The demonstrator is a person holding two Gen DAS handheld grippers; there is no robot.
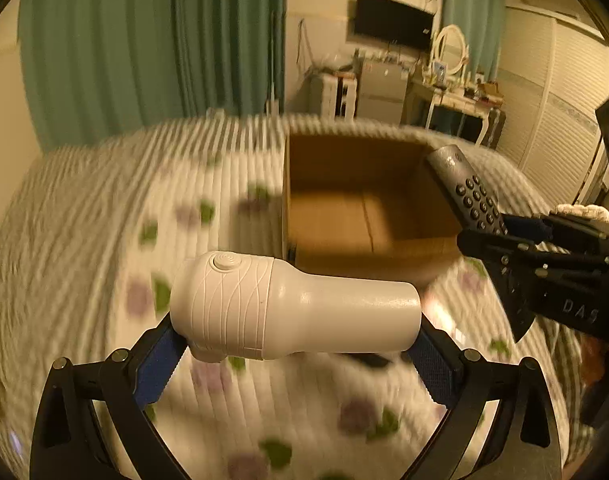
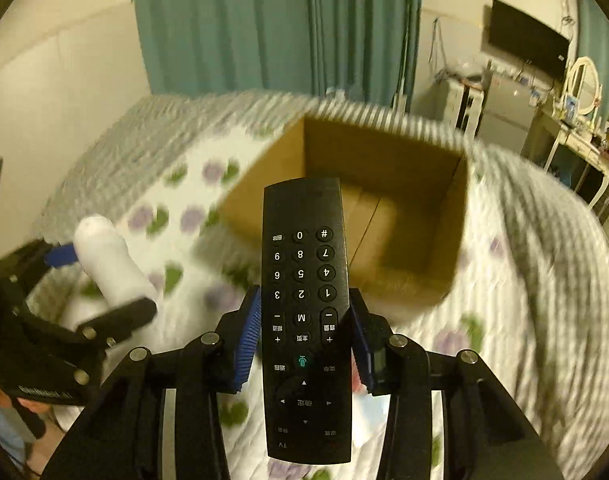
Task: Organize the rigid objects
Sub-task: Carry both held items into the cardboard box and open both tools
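Observation:
My left gripper [image 1: 294, 346] is shut on a white plastic handheld device [image 1: 292, 306], held crosswise above the bed; it also shows in the right wrist view [image 2: 108, 264]. My right gripper [image 2: 304, 332] is shut on a black remote control [image 2: 306, 320], pointing toward an open, empty cardboard box [image 2: 424, 216] on the bed. In the left wrist view the remote [image 1: 466, 190] reaches over the box's right rim [image 1: 324, 268], held by the right gripper [image 1: 500, 236].
The box stands on a bed with a floral quilt [image 1: 224, 208]. Green curtains [image 1: 144, 40] hang behind. A dresser with mirror [image 1: 450, 72], a wall television [image 1: 392, 20] and a white wardrobe [image 1: 560, 112] stand at the far right.

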